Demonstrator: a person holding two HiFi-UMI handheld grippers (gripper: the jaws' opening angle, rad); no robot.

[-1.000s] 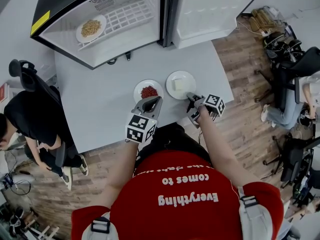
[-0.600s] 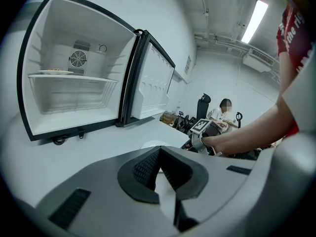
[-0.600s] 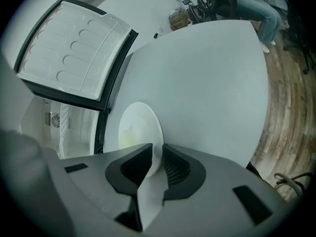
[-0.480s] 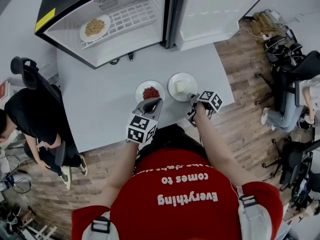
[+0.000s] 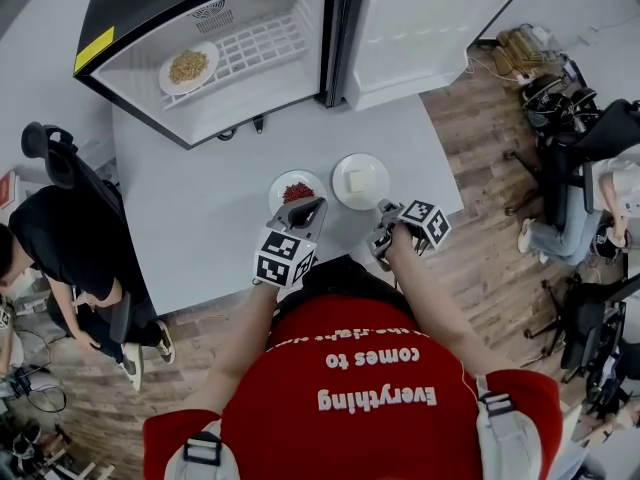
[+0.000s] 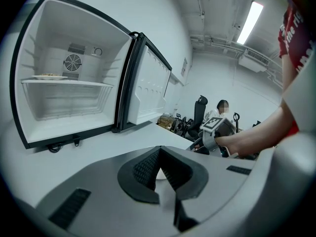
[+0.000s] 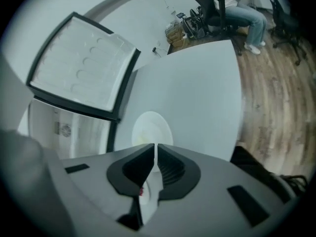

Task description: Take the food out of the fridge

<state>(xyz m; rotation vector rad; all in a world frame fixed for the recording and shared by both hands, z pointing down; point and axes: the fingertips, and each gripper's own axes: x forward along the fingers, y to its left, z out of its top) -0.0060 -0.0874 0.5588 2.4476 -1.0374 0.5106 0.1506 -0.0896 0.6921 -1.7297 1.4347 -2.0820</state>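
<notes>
Head view: we're seeing the fridge standing open at the far end of the table, with its door swinging out to the right. Tan food, a crumbly heap, is sitting on the shelf plate at the left end of the wire shelf, inside the fridge. Two servings are already sitting out on the table. Red food, a small dark-red pile, is lying on the left plate. A pale block is lying on the right plate. The two plates are sitting side by side, just apart. The left gripper is overlapping the left plate's near rim. The right gripper is sitting just beside the right plate's near rim.

Left gripper view: we're reading the left gripper's jaws as meeting at the tips. A sliver of white is showing in the gap behind them, and we can't tell what it is. The fridge is gaping ahead, with the tan food on the shelf plate at the shelf's left end. The right gripper is showing at the right.

Right gripper view: the right gripper's jaws have just been closing and are sitting nearly together, leaving only a thin slit with nothing between them. The right plate is lying just past the tips, and the pale block is showing only faintly. A red speck is peeking through low in the gap. The door is filling the upper left.
</notes>
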